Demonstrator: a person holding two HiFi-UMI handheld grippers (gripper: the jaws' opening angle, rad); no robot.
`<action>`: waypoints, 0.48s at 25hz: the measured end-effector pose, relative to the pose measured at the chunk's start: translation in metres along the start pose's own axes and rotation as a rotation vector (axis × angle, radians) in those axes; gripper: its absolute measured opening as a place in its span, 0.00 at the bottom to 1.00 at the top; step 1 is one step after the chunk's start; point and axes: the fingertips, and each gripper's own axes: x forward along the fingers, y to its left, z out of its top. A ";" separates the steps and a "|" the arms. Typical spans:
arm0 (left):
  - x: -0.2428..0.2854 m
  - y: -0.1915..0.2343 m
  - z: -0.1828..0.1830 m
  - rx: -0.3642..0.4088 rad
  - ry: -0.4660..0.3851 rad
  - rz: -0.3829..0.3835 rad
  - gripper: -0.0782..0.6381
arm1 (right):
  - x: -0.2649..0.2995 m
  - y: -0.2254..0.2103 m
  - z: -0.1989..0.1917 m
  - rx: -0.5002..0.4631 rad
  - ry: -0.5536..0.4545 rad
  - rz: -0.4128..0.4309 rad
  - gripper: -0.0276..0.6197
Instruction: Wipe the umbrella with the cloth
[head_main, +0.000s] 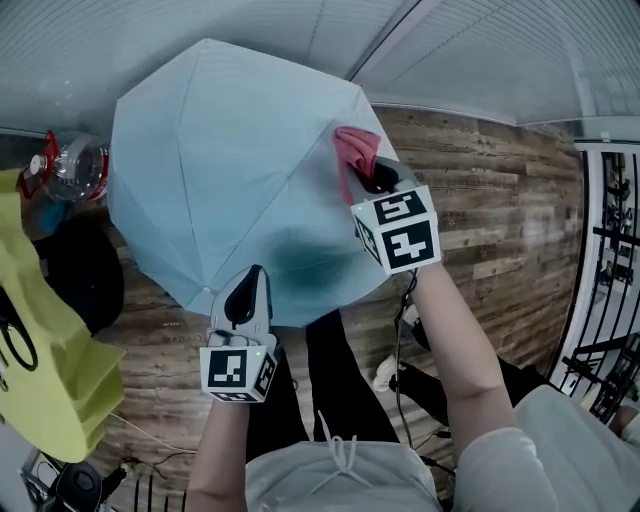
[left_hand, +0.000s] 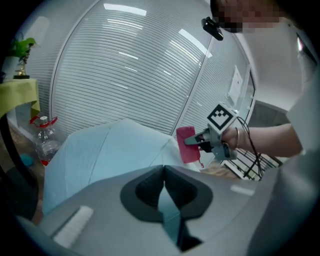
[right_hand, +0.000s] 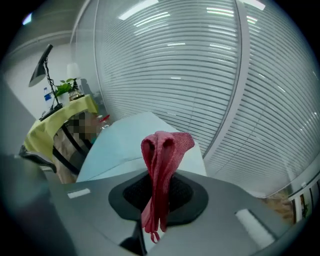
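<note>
Umbrella (head_main: 230, 170), pale blue and open, sits above the wooden floor (head_main: 500, 200). The left gripper (head_main: 250, 285) is clamped on its near rim. The right gripper (head_main: 375, 178) pinches a red cloth (head_main: 352, 150) at its right edge.

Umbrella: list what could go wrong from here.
The left gripper pinches the umbrella only at its edge; wiping pressure could pull the fabric free.
The cloth is bunched narrow in the right gripper, so its jaws may scrape the canopy.
The bottle stands by the rim; a swing could topple it.
</note>
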 end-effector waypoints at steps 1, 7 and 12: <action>-0.009 0.006 -0.002 -0.004 -0.003 0.004 0.12 | -0.004 0.020 -0.001 -0.007 -0.004 0.023 0.13; -0.076 0.050 -0.041 -0.026 0.012 0.059 0.12 | -0.023 0.159 -0.036 -0.039 0.002 0.185 0.13; -0.129 0.095 -0.092 -0.034 0.046 0.110 0.12 | -0.010 0.269 -0.096 -0.044 0.065 0.301 0.13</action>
